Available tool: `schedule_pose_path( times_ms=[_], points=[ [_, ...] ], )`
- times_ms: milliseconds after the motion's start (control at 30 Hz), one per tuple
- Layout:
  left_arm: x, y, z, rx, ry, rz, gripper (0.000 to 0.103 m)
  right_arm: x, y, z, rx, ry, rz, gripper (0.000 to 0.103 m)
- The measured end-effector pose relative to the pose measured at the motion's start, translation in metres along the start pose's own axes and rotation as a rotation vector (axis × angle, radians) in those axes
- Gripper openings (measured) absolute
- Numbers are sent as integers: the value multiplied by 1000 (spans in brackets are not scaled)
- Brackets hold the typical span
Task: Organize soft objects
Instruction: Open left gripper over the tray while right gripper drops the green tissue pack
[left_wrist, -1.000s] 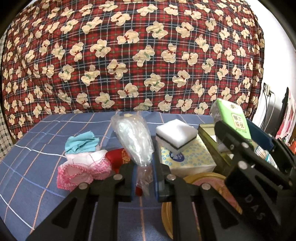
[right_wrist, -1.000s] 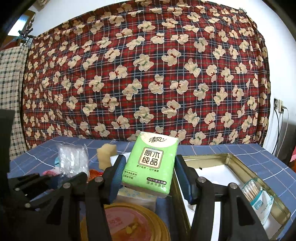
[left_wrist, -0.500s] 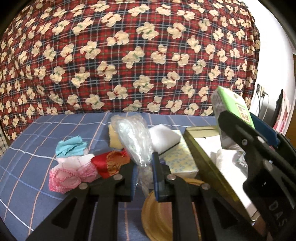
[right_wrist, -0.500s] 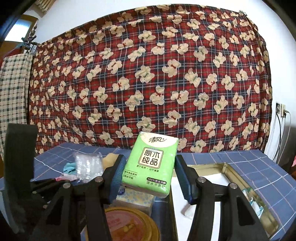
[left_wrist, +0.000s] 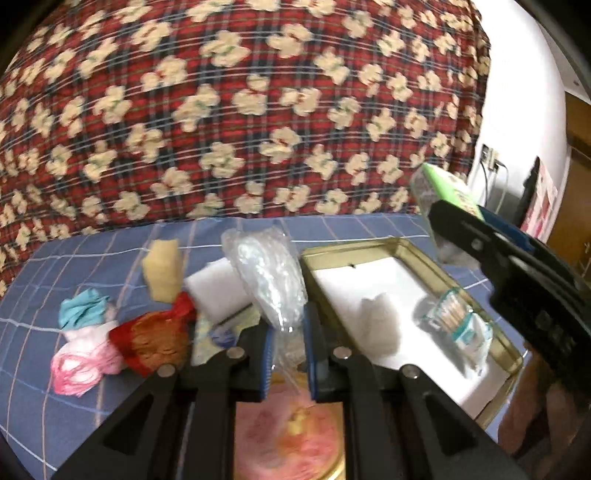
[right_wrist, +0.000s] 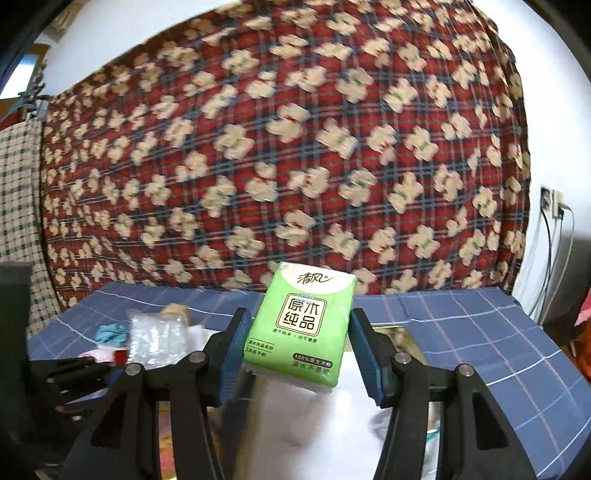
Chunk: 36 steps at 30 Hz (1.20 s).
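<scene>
My work surface: blue checked cloth (left_wrist: 92, 266), gold tin tray (left_wrist: 436, 269) at 3 o'clock, yellow sponge (left_wrist: 162, 273), cloth bundles (left_wrist: 92, 343) at 9 o'clock.

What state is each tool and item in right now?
Left tool: shut on clear plastic bag, bag lifted.
Right tool: shut on green tissue pack, held upright in the air.
Gold tin: open, lid off.
Cotton swab pack: lying inside the tin.
White sponge: resting on the blue cloth, outside the tin.
Red cloth: crumpled on the cloth.
</scene>
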<state>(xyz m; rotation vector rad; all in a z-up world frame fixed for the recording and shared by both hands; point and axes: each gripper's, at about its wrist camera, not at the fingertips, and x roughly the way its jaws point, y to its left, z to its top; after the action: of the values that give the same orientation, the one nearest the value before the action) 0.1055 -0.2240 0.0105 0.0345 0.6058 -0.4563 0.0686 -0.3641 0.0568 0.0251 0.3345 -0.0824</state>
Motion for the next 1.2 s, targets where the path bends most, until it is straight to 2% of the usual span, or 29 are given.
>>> schedule_pose_path(
  times_ms=[200, 400, 700, 833, 933, 1067, 1133, 1200],
  points=[
    [16, -34, 8, 46, 47, -48, 12, 14, -37, 3, 11, 60, -47, 57],
    [32, -63, 2, 87, 111, -95, 13, 30, -64, -7, 43, 144, -64, 57],
    [45, -87, 0, 147, 166, -119, 13, 44, -79, -12, 57, 219, -56, 57],
    [46, -92, -3, 158, 175, -114, 22, 46, -83, -15, 67, 230, -47, 60],
    [46, -93, -3, 157, 170, -108, 34, 46, -85, -16, 72, 222, -63, 70],
    [42, -90, -4, 161, 151, -89, 39, 42, -87, -16, 85, 207, -63, 70],
    [36, -85, -2, 150, 129, -81, 53, 38, -87, -15, 94, 195, -59, 70],
    [25, -79, -2, 146, 91, -65, 57, 32, -86, -15, 109, 175, -48, 70]
  ],
)
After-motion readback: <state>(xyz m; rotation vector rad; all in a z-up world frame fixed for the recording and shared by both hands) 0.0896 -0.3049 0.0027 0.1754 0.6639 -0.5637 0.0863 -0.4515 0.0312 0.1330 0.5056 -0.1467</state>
